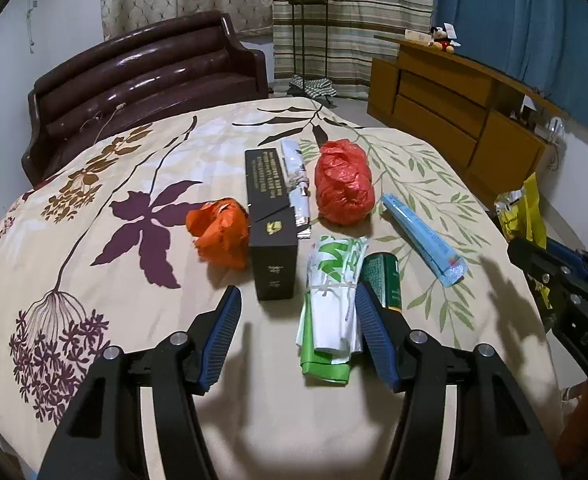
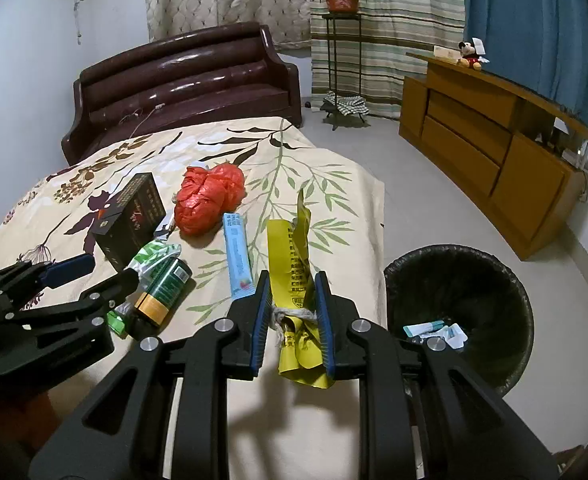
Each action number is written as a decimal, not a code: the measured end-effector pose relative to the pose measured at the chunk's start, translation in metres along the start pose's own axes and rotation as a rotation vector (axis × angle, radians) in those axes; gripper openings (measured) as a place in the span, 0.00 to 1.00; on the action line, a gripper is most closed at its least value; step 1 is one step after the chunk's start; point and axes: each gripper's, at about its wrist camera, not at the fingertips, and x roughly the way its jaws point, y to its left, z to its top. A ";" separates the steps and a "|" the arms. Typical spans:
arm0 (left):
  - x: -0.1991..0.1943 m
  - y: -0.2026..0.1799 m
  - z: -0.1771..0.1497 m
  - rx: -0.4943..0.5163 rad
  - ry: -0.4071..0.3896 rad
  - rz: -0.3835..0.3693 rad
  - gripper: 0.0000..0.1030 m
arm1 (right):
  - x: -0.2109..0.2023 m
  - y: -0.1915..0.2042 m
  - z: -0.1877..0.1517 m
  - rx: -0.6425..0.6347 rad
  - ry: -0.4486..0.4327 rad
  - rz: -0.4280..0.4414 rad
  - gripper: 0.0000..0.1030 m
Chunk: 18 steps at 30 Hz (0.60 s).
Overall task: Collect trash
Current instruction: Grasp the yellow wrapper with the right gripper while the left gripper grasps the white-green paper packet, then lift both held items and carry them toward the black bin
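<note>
Right wrist view: right gripper (image 2: 290, 316) jaws clench a light, crinkly yellow wrapper (image 2: 294, 256) at its twine-tied waist, left gripper (image 1: 298, 320) released.

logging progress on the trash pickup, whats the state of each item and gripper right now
right gripper: shut on yellow wrapper
yellow wrapper: tied with twine, held
left gripper: jaws open, nothing gripped
green-and-white bag: rolled, banded, on bedspread
green can: lying on its side
red plastic bag: balled up
black box: closed, lying flat
trash bin: lined, holds a few scraps

Home living room: sofa (image 2: 186, 80), curtains (image 2: 386, 20), wooden sideboard (image 2: 494, 152).
</note>
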 end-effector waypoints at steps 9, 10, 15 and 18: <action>0.013 -0.011 0.000 0.021 0.026 -0.019 0.43 | 0.002 -0.008 -0.002 0.020 0.008 0.013 0.21; 0.013 -0.012 0.000 0.022 0.025 -0.021 0.42 | 0.003 -0.009 -0.002 0.022 0.009 0.013 0.21; 0.016 -0.015 0.001 0.027 0.021 -0.025 0.32 | 0.004 -0.010 -0.003 0.026 0.013 0.015 0.21; 0.014 -0.014 -0.001 0.026 0.013 -0.028 0.31 | 0.004 -0.011 -0.003 0.026 0.012 0.015 0.21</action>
